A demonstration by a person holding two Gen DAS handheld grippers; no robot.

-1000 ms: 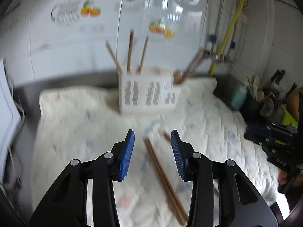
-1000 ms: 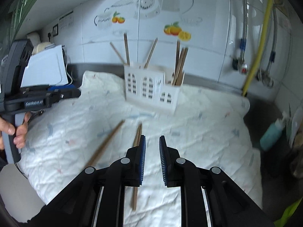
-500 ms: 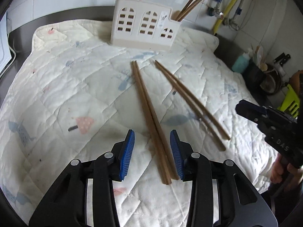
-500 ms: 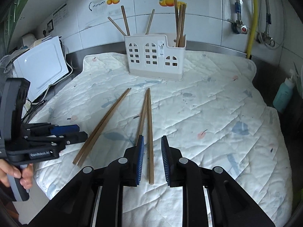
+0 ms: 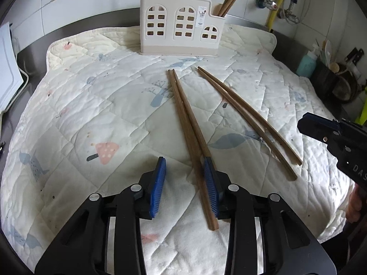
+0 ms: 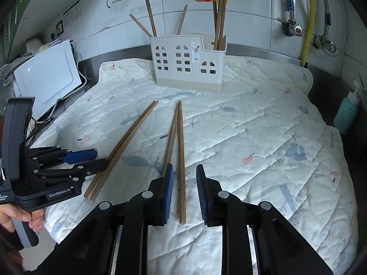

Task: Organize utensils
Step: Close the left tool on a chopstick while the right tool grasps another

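Chopsticks (image 6: 180,160) between open right claw (image 6: 183,192), holder (image 6: 189,61) beyond

A home kitchen: white wall tiles (image 6: 252,18) with fruit and teapot decals at the top of the frame, a yellow gas pipe (image 6: 308,20) with valves at upper right, a steel counter (image 6: 270,56), and a chopstick holder (image 6: 189,63).
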